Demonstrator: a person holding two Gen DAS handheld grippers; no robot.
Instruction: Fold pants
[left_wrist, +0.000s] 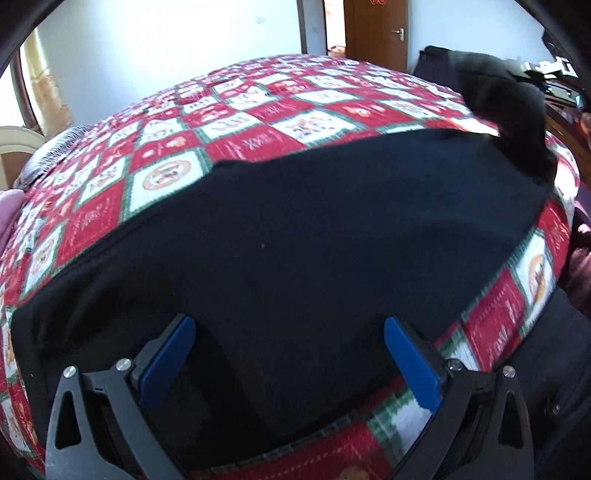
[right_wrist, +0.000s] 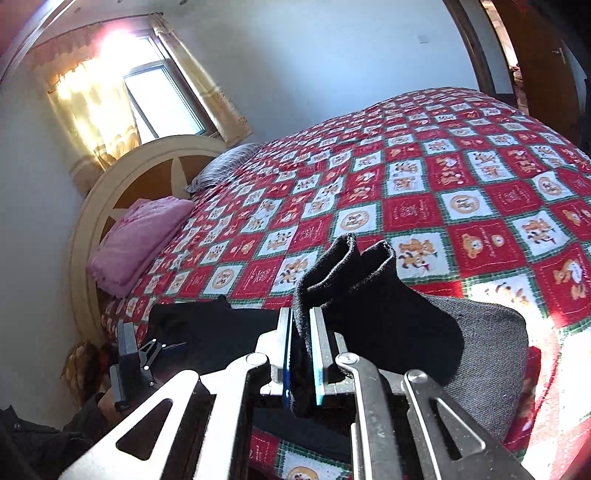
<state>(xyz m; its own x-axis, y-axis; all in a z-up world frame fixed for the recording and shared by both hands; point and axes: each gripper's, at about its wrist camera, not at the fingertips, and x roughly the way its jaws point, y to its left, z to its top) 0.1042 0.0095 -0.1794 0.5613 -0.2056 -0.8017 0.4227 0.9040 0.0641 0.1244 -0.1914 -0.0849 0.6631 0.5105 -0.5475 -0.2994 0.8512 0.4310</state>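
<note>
I saw black pants spread flat on a red checked bedspread at the bed's near edge. My right gripper was clenched on the bunched leg cuffs, lifted above the bed. My left gripper hovered over the pants near the edge, jaws wide apart and holding nothing. I judged the thick cuffs could slip free, or the unpinned fabric could drag crooked.

Black left gripper with blue ribbed pads: fingers spread wide, low over dark cloth, nothing clamped between them. Silver metal right gripper with blue pads: fingers pinched nearly together on a raised fold of black fabric.
</note>
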